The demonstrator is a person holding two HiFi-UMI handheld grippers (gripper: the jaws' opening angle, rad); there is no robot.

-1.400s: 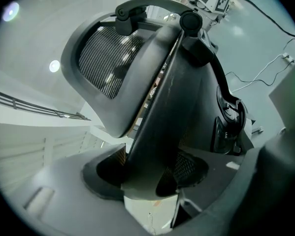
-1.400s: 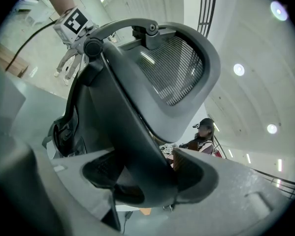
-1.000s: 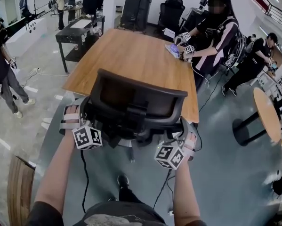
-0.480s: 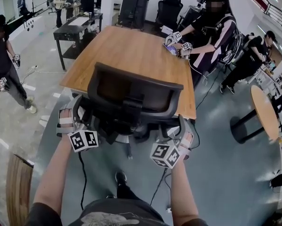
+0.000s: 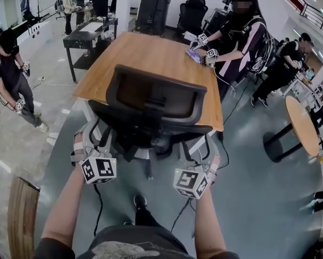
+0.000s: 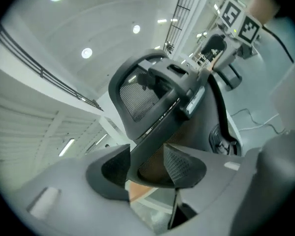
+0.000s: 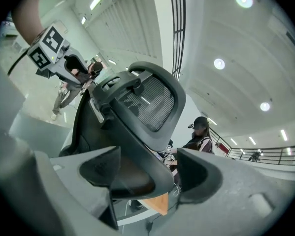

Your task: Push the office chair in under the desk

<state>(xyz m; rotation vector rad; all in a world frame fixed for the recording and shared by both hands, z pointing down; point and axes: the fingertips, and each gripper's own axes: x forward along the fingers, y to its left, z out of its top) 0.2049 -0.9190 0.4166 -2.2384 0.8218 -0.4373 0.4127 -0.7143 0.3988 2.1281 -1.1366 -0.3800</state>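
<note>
Bystander [image 5: 10, 72] far left. Left gripper [image 6: 145, 168], jaws just closing, clamps the chair [image 5: 156, 99] at the worktop's [image 5: 145, 53] near edge. The right gripper [image 7: 145, 173], just narrowed slightly, gapes round its other side. Seated person [image 5: 242, 28] at far-right corner.

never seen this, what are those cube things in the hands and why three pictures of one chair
No robot: a person holds a two-jaw clamp in each hand, the left gripper and the right gripper; the patterned cubes are part of them. One picture is from a camera on the person's head, looking down; the other two from cameras on each gripper, looking along its jaws. The office chair stands at a wooden desk, where another person handles something small. Both grippers straddle the chair's frame. The right isn't pinching; the left I can't judge. Both have just opened, then closed back somewhat.
</note>
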